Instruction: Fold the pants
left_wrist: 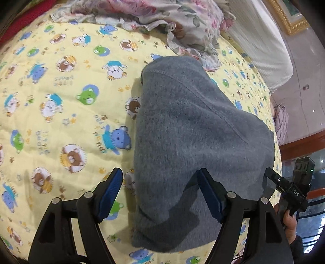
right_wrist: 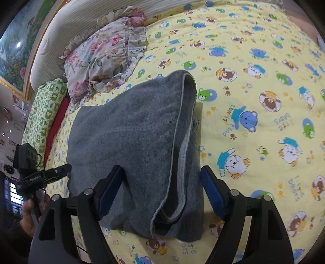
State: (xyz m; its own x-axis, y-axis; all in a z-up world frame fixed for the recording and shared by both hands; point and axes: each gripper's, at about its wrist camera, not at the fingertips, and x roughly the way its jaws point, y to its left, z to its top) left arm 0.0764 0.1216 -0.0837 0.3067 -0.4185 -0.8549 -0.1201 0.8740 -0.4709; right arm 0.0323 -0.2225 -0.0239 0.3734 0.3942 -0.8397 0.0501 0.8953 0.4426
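Grey fleece pants point(left_wrist: 193, 138) lie folded in a thick stack on the yellow bear-print bedspread point(left_wrist: 61, 101). My left gripper point(left_wrist: 160, 180) is open, its jaws wide apart over the left near edge of the stack, holding nothing. In the right wrist view the pants point(right_wrist: 132, 146) show layered edges with a pale lining on their right side. My right gripper point(right_wrist: 161, 178) is open over the near end of the stack. The other gripper shows in each view: the right one point(left_wrist: 284, 182) and the left one point(right_wrist: 46, 174).
A floral pillow point(right_wrist: 105, 54) lies just beyond the pants near the white headboard point(right_wrist: 67, 36). A green patterned cloth point(right_wrist: 44, 113) and a red cloth point(right_wrist: 56, 126) lie at the bed's edge. A gold-framed picture point(left_wrist: 288, 18) hangs on the wall.
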